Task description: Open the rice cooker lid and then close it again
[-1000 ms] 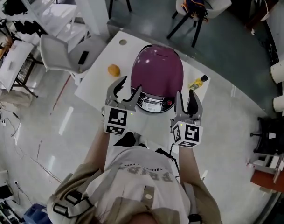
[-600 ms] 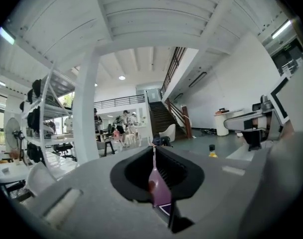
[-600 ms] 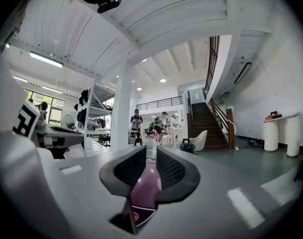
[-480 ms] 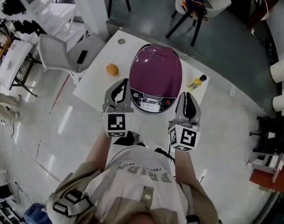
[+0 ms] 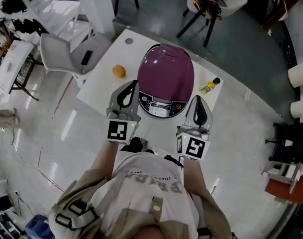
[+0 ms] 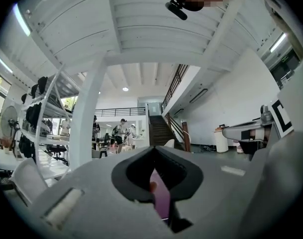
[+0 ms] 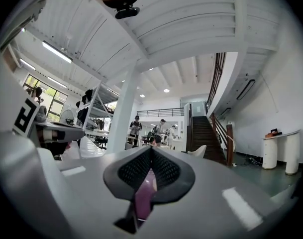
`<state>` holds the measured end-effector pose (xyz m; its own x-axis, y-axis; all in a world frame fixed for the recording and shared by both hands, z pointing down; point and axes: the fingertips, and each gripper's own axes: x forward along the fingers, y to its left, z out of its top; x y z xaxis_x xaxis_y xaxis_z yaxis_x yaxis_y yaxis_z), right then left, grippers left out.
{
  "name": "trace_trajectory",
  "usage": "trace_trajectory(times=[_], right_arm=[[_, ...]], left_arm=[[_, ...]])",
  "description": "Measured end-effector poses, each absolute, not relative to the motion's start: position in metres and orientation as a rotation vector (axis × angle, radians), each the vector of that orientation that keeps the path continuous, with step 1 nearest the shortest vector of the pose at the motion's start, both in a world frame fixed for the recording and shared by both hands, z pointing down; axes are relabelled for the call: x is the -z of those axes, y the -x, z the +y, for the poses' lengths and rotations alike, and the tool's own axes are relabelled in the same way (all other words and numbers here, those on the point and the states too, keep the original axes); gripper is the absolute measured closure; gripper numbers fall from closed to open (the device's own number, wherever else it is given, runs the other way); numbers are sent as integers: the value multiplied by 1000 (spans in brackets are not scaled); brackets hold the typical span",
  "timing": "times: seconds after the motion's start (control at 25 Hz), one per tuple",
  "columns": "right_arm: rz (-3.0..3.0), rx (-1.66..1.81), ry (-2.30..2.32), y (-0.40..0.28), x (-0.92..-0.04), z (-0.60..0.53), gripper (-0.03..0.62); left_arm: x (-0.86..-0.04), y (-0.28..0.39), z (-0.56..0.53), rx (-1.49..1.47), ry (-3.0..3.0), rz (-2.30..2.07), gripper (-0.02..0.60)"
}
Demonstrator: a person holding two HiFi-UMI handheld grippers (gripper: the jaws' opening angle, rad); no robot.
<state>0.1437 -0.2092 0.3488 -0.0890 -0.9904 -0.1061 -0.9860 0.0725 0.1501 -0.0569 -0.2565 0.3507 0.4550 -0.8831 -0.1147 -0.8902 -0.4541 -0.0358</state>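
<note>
Cooker (image 5: 166, 76) on desk (image 5: 99, 91), lid down, control panel (image 5: 162, 107) facing person. Left gripper (image 5: 133, 85) jaws together, empty, just beside cooker's front-left. Right gripper (image 5: 199, 99) jaws just been closing, now together, nothing between, off front-right. Cooker ahead, between both grippers; neither touching it. Lid latch probably front centre, about equally near both, left maybe slightly nearer.

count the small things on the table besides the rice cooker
3: orange left of the rice cooker, yellow bottle right of it, round disc at the far corner. More may hide behind it.
</note>
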Motion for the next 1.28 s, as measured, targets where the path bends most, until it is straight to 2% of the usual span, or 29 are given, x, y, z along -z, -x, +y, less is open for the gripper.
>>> trace_trajectory(times=[1.28], right_arm=[[-2278,429,-2053,-124,-342,-201,593]], left_arm=[[-336,61,-256,-103,2499,1543,572]])
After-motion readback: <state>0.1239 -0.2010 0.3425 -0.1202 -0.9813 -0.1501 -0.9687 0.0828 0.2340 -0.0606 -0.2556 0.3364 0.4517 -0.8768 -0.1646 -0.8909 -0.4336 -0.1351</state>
